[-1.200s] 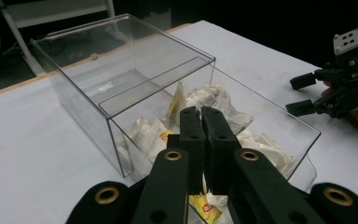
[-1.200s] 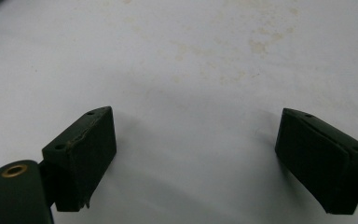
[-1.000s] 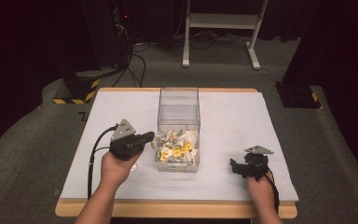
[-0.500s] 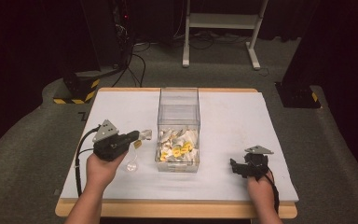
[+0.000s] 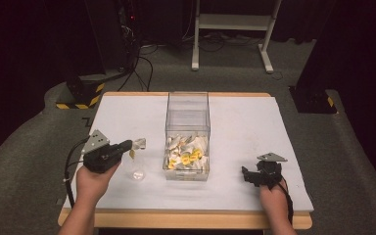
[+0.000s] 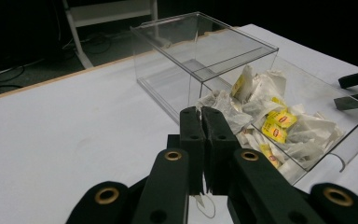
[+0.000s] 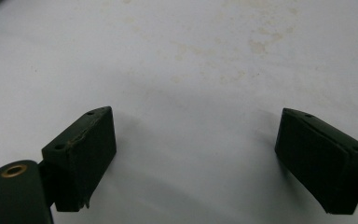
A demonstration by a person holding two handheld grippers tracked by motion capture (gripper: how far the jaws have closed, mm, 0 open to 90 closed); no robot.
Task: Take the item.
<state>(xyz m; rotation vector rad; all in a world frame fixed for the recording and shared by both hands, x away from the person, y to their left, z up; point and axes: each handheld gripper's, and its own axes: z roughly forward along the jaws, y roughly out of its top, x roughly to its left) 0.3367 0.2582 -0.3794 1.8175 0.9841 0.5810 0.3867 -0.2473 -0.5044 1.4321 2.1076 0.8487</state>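
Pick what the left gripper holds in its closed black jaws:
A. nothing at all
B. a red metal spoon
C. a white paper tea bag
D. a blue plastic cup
C: in the high view the left gripper has its jaws shut on a white paper tea bag, held beside the clear plastic box.

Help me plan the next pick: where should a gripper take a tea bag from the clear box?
Pinch a yellow tag lying on top, coming straight down through the clear box's open near half; its walls would likely block a sideways approach.

Black claws (image 5: 127, 147), brass rivets, grey plates
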